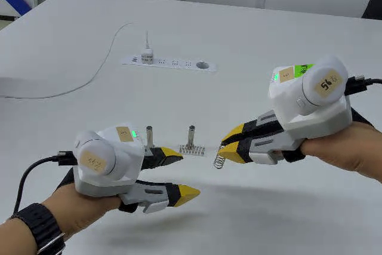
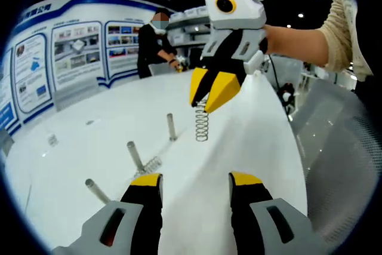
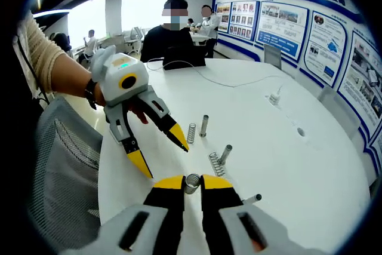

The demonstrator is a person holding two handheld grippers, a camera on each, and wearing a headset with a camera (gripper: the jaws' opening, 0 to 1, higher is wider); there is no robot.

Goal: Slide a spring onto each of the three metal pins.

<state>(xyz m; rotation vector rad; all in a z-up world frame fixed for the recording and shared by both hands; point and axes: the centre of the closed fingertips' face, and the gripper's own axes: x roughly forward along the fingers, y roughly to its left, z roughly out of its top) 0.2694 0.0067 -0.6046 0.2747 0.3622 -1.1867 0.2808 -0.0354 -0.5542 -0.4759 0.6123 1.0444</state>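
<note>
My right gripper (image 1: pixel 230 146) is shut on a small steel spring (image 1: pixel 219 160) that hangs down from its yellow tips, above the table right of the pins. The spring's coil end (image 3: pixel 191 182) sits between its jaws. Three short metal pins stand in a row: far pin (image 3: pixel 204 125), middle pin (image 3: pixel 227 153), near pin (image 3: pixel 253 198). One loose spring (image 3: pixel 213 163) lies against the middle pin (image 1: pixel 191 135). Another spring (image 3: pixel 191 132) stands beside the far pin (image 1: pixel 149 135). My left gripper (image 1: pixel 182 175) is open, empty, low over the table just in front of the pins.
A white power strip (image 1: pixel 170 63) with a plugged adapter and cable lies farther back on the white table (image 1: pixel 268 46). People sit at the table's far side (image 3: pixel 173 40). A mesh chair (image 3: pixel 59 165) stands by the table edge.
</note>
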